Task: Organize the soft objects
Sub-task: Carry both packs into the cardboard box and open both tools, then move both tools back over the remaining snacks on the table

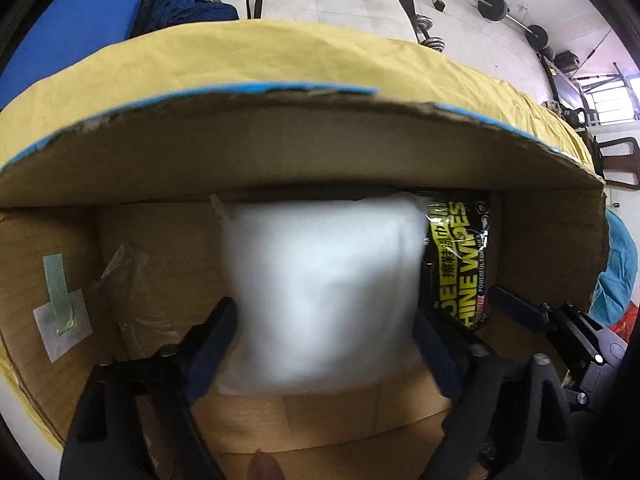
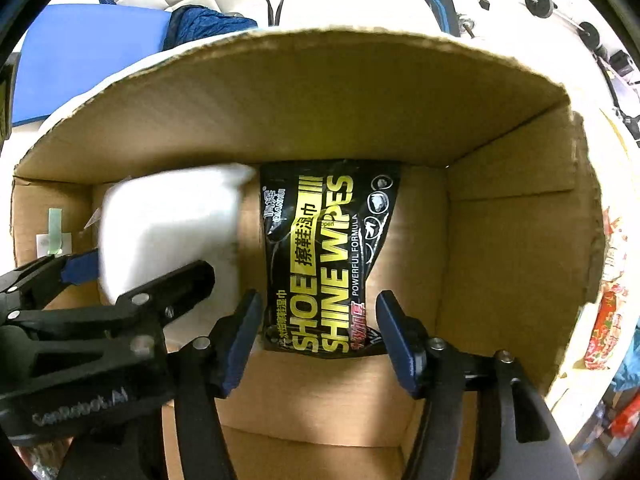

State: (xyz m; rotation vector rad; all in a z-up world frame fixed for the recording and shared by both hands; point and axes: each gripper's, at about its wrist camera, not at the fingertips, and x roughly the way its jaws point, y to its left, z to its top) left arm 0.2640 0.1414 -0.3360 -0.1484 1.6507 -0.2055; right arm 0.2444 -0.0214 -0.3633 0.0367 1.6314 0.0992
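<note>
Inside box (image 2: 500,240): left tongs (image 1: 324,344) clamp white pad (image 1: 320,296); right tongs (image 2: 320,336) part-open, straddling wipes pack (image 2: 328,256), grip unclear. Risk: crowded tongs collide, pad slips onto pack.

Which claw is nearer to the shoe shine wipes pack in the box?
Right. The right claw straddles the near end of the shoe shine wipes pack, fingers on either side. The left claw sits beside it, holding the white pillow.
</note>
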